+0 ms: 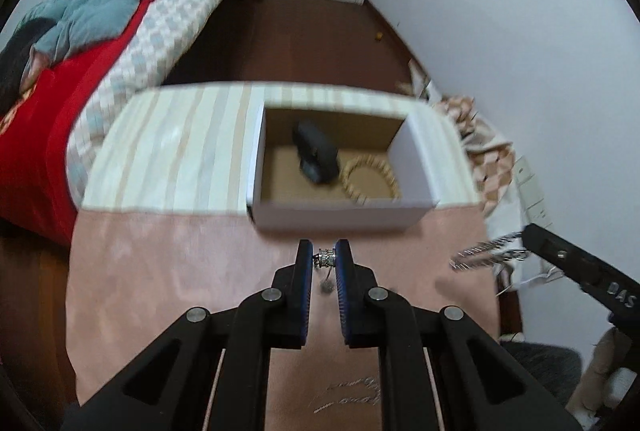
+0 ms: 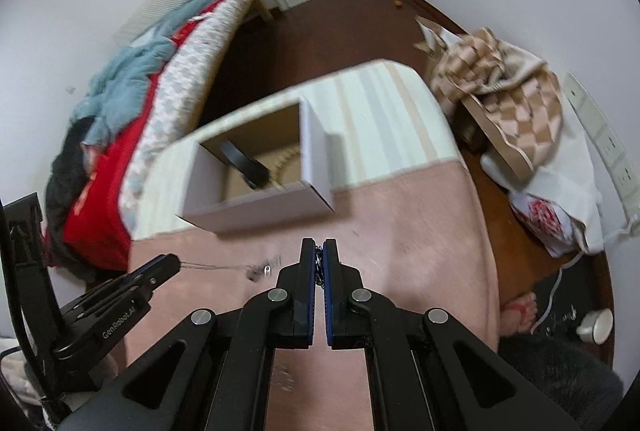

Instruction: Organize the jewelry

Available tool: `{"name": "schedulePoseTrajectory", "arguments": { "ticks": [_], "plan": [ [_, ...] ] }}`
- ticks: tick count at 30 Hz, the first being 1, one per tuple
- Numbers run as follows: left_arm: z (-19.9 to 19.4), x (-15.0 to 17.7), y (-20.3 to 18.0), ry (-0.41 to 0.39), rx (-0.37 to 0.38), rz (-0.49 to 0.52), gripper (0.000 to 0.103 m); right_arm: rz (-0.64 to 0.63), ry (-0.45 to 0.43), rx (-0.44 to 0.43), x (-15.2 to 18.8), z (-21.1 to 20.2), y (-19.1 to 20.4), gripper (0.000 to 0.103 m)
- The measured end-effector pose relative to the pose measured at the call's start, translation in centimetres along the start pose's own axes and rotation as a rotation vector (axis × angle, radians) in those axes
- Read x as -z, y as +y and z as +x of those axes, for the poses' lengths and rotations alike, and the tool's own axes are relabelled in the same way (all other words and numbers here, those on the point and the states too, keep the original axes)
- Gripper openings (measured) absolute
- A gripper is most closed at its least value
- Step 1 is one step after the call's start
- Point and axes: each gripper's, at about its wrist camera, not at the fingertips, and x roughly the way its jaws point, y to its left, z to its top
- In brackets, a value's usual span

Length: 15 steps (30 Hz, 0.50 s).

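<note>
My left gripper (image 1: 325, 251) is shut on a small silver bead (image 1: 326, 258); a short bit of chain dangles under it. At the right edge of this view my right gripper (image 1: 528, 233) grips a blurred silver chain (image 1: 488, 253). In the right wrist view, the right gripper (image 2: 319, 247) is shut on a thin dark chain (image 2: 319, 265). The left gripper (image 2: 174, 261) trails a fine chain to blurred charms (image 2: 262, 271). Both hang above the pink cloth (image 1: 160, 271). Behind stands an open white box (image 1: 340, 219) holding a black item (image 1: 316, 155) and a gold beaded bracelet (image 1: 370, 179).
A striped cloth (image 1: 180, 143) covers the table's far half. To the left is a bed with a red blanket (image 1: 60, 135). A checkered cloth pile (image 2: 500, 91) lies to the right. On the floor are a person's foot (image 2: 516, 311) and a white cup (image 2: 596, 327).
</note>
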Motion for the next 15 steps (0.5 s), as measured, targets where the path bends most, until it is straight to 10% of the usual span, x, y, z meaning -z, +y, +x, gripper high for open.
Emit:
{"name": "schedulePoseTrajectory", "arguments": {
  "ticks": [15],
  "plan": [
    [-1.4,-11.6,1.0,-0.101,0.026,0.002,0.009,-0.108,-0.012,-0.05,-11.5,2.3,6.7,0.003]
  ]
}}
